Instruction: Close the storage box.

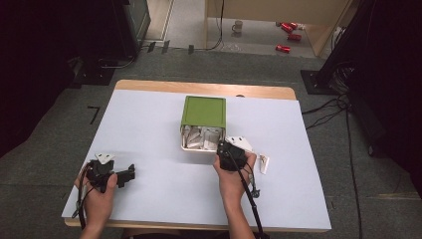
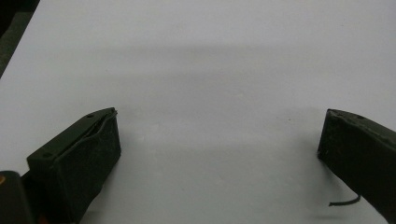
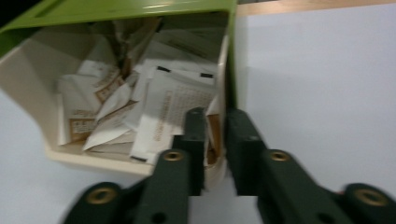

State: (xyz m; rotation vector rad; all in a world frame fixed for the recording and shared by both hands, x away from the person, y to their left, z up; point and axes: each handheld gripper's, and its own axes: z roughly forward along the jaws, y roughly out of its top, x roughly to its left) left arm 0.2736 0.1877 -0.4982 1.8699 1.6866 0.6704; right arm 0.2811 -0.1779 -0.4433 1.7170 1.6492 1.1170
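Sachets (image 3: pixel 140 112) fill the green tin (image 1: pixel 203 110), which lies tipped on its side at the middle of the white table (image 1: pixel 149 129) with its mouth toward us, and that is why we can reach in level rather than from above. Our right gripper (image 3: pixel 215 135) sits at the tin's open corner, its jaws drawn close with a narrow gap, one inside the mouth and one outside, so that the cream side wall (image 3: pixel 223 70) and what looks like the edge of one paper packet (image 3: pixel 214 140) stand between them; whether the pads actually press on either we cannot tell through the blur. In the high view the right gripper (image 1: pixel 230 155) is just in front of the tin, and a loose white packet (image 1: pixel 263 164) lies on the table beside that hand, apart from the tin. Our left gripper (image 2: pixel 219 135) rests low over bare table at the near left, jaws spread wide with nothing between them; we judge it is parked there, well apart, to stay out of the way.
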